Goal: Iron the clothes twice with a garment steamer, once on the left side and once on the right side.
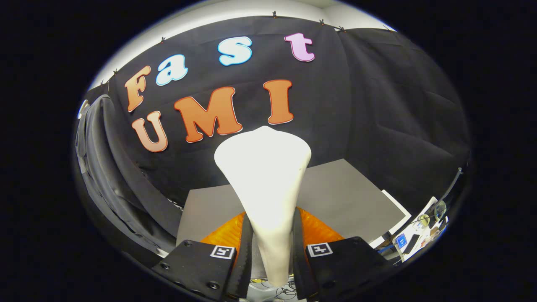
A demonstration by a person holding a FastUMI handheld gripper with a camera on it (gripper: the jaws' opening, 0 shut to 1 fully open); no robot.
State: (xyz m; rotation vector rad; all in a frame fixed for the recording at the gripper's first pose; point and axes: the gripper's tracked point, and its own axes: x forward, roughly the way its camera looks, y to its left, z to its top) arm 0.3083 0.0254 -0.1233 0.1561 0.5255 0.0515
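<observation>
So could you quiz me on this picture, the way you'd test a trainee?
1. True or false: the tool is shut on the white steamer.
2. Where does the dark garment hang? A) left of the steamer, B) flat on the grey table, C) between the fingers.
3. Fill in: the steamer's wide head points ____, toward the black wall.

Key:
1. True; both fingers press on its narrow handle.
2. A.
3. Up and ahead.
</observation>
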